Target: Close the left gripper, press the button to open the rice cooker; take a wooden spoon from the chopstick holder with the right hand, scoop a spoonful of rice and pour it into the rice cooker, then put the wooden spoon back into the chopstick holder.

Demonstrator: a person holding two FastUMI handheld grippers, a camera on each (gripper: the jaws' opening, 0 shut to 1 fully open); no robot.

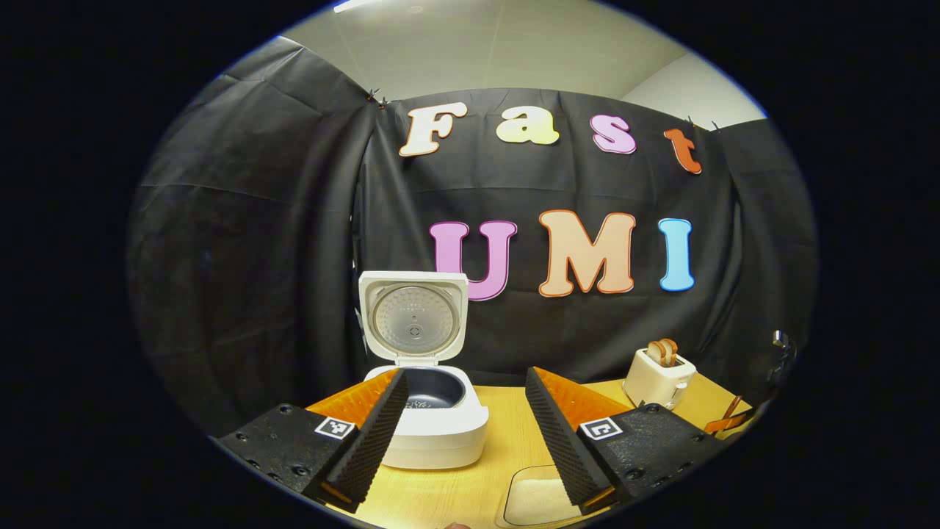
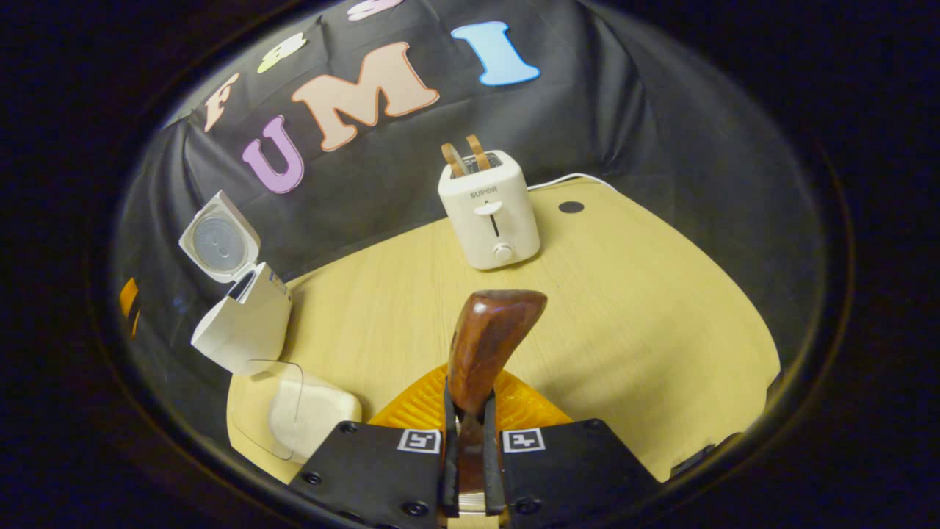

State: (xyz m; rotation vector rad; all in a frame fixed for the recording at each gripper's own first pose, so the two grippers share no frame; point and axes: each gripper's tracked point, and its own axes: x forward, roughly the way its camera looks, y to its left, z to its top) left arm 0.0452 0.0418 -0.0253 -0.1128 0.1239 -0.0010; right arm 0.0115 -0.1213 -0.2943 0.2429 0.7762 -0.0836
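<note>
We judge the opening step finished: the rice cooker sits low and left of centre in the left gripper view with its lid standing upright and the dark inner pot exposed. The left gripper has its fingers spread wide apart, holding nothing, the cooker just behind its left finger. In the right gripper view the right gripper at the bottom centre is clamped on the wooden spoon, which rises between the fingers, bowl uppermost. The clear container of rice lies at lower left. Scooping, pouring and returning the spoon appear to remain.
</note>
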